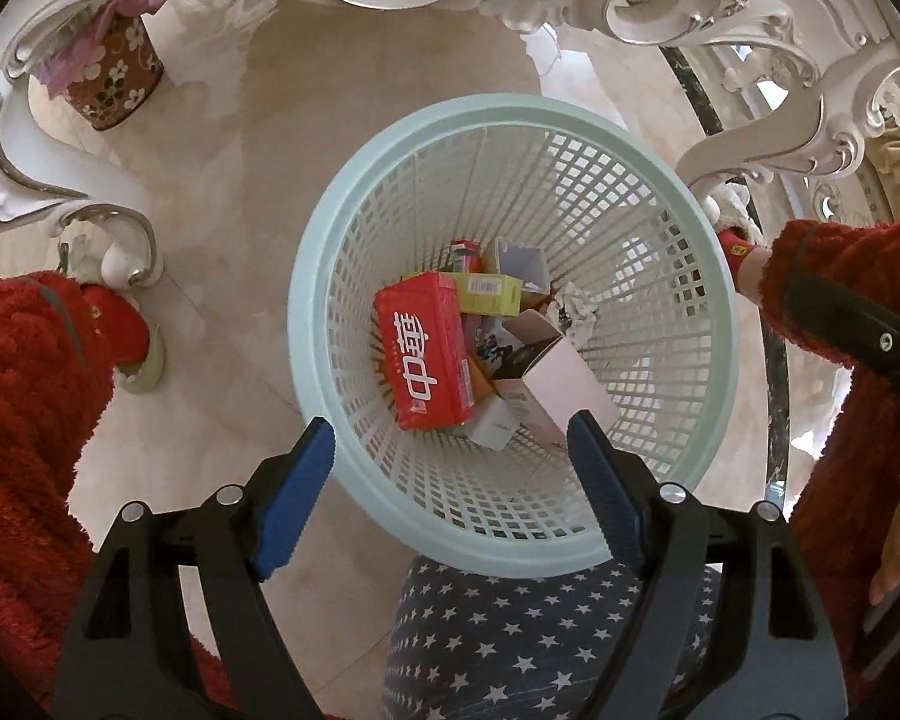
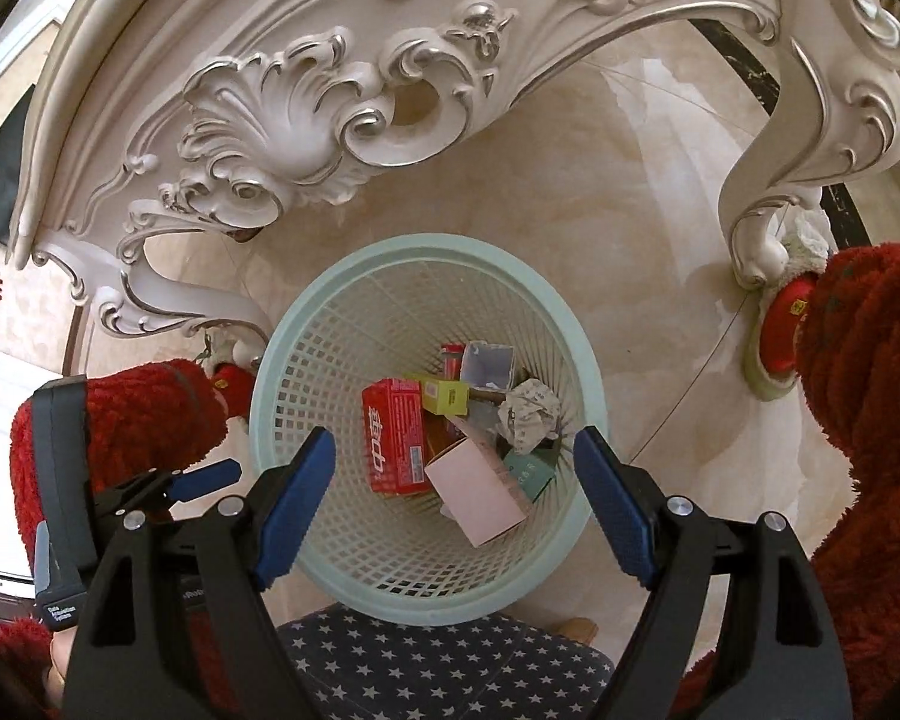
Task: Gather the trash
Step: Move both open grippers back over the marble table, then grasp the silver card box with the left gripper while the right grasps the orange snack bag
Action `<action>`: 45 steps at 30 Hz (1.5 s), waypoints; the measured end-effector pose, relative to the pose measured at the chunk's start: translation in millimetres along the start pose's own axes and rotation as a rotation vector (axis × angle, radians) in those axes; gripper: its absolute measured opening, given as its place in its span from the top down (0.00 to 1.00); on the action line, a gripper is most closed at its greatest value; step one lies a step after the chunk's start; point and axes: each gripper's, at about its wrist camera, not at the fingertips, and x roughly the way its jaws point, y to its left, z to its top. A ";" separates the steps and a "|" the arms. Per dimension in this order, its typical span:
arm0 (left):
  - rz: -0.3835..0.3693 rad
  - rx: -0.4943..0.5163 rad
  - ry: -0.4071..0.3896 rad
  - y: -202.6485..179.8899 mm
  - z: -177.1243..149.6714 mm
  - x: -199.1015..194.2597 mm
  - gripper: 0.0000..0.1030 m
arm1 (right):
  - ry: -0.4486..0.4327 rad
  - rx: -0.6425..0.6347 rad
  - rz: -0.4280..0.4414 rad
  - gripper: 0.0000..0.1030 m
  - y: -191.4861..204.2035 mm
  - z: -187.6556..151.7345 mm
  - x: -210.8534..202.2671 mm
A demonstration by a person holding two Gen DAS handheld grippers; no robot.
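Marble floor, mint basket holding red box, pink box; left gripper and right gripper fingers spread, empty.

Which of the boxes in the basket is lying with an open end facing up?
The grey box at the basket's far side: its hollow inside shows, unlike the closed red box.

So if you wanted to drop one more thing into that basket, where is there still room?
The basket is crowded at its bottom middle, where the red box, pink box, yellow-green box and crumpled paper pile up. Bare mesh remains along the near wall and the right side. Outside, open floor lies between the basket and the table's carved legs.
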 end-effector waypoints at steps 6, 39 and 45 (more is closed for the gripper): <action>-0.028 0.005 -0.043 -1.8 -3.2 -12.0 0.24 | -0.029 -0.016 0.041 0.25 3.1 -2.5 -10.8; 0.058 0.002 -0.565 66.5 446.9 -250.7 0.23 | -0.412 -0.333 0.002 0.17 53.0 372.4 -91.4; 0.069 -0.026 -0.459 57.5 527.4 -206.9 0.23 | -0.360 -0.357 0.029 0.17 59.5 394.9 -77.4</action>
